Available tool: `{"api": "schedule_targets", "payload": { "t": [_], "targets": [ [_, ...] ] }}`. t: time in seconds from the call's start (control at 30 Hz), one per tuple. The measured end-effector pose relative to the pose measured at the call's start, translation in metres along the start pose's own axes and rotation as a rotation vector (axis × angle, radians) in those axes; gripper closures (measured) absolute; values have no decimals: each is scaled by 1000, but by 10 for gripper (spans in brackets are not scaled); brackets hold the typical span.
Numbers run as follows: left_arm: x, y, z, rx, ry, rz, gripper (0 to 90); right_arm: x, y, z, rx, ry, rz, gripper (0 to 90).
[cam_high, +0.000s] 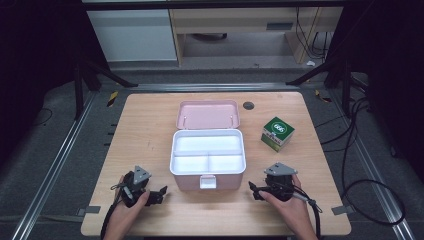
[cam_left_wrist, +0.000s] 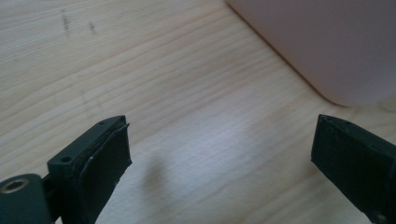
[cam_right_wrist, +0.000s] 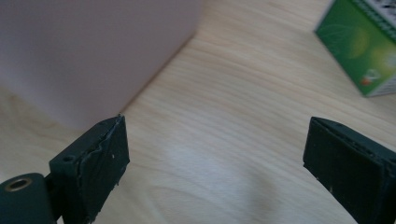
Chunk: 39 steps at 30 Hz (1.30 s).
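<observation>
table (cam_high: 150, 125) — bare lanes flank pink box (cam_high: 208, 172) | jaws wide, empty

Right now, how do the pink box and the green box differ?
The pink box is the larger, lid open, its white tray showing; the green box is small and closed. The pink box sits at the table's middle, square to its edge; the green box sits to its right, turned at an angle. Neither is held.
</observation>
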<state>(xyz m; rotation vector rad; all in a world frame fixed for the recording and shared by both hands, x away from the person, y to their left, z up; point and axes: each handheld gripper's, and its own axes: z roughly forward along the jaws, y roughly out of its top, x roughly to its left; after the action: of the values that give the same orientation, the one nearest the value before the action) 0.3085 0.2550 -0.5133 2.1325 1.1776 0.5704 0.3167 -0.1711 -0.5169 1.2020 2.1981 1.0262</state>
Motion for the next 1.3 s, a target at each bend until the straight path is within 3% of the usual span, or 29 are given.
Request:
{"api": "schedule_targets", "payload": {
  "t": [0.17, 0.2, 0.33, 0.43, 0.53, 0.6, 0.7, 0.87, 1.07, 1.3],
  "targets": [
    [-13, 7, -1, -22, -46, 36, 48, 13, 3, 0, -5, 39, -30, 94],
    [-16, 9, -1, -37, -76, 42, 48, 18, 4, 1, -14, 75, -39, 102],
    [-24, 15, -1, -75, -109, 60, 70, 24, 7, 3, -22, 110, -44, 117],
    [-36, 23, -1, -113, -154, 81, 121, 31, 10, 5, -33, 145, -47, 156],
    [-43, 28, 1, -125, -161, 99, 148, 35, 12, 7, -37, 161, -59, 174],
    [-47, 30, 5, -130, -169, 114, 231, 39, 14, 9, -40, 173, -70, 202],
    [-47, 31, 8, -128, -194, 106, 234, 41, 15, 10, -40, 178, -81, 217],
    [-48, 34, 10, -122, -195, 122, 222, 44, 19, 12, -59, 193, -90, 261],
    [-46, 38, 15, -118, -202, 126, 212, 44, 19, 11, -63, 182, -77, 285],
    [-53, 43, 20, -111, -209, 149, 243, 38, 15, 7, -51, 157, -81, 301]
  ]
}}
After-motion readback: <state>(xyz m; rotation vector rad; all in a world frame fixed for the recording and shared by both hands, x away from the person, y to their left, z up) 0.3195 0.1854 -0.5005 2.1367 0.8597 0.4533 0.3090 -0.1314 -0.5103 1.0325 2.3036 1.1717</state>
